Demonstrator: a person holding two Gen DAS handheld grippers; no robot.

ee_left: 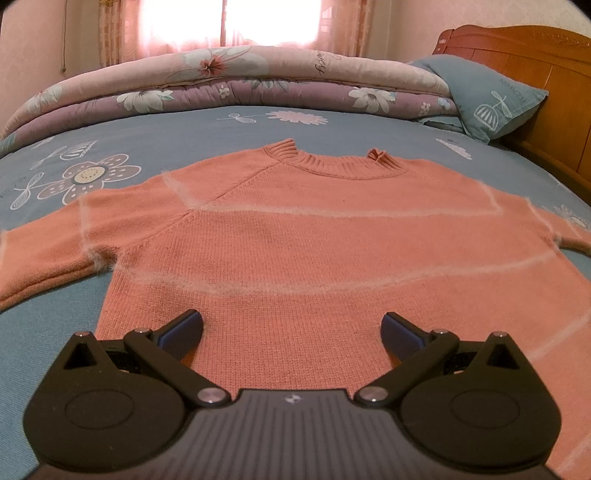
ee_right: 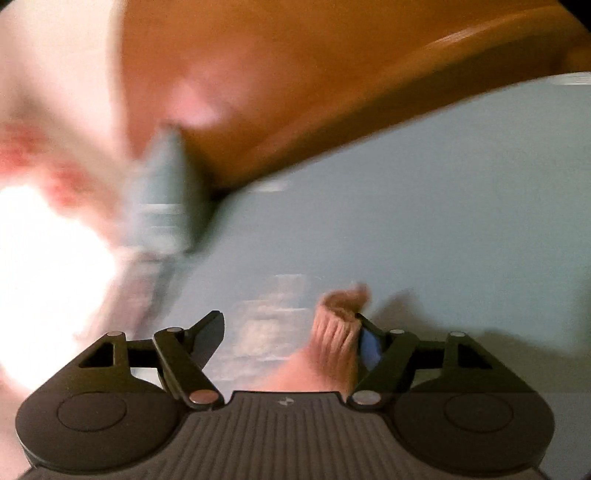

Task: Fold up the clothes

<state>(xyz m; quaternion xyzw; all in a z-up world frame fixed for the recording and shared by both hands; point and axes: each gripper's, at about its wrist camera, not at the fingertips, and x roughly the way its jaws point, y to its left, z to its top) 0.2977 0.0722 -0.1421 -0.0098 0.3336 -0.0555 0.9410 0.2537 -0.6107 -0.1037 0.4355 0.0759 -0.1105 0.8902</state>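
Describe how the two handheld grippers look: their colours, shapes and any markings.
The left gripper and the right gripper look alike: a dark grey ribbed body with a small white logo, black rounded housings on both sides, black linkage arms with silver pivot pins, and blue pads on the fingers. No cables, hands or sleeves show.

A blue bedsheet (ee_left: 229, 136) with flower prints covered the bed across mid-frame. Along the upper frame lay a rolled floral quilt (ee_left: 236, 79) — pink above, purple below. A blue pillow (ee_left: 487, 99) sat at upper right, against a wooden headboard (ee_left: 543, 70). A bright curtained window (ee_left: 229, 22) occupied top centre — detail washed out.
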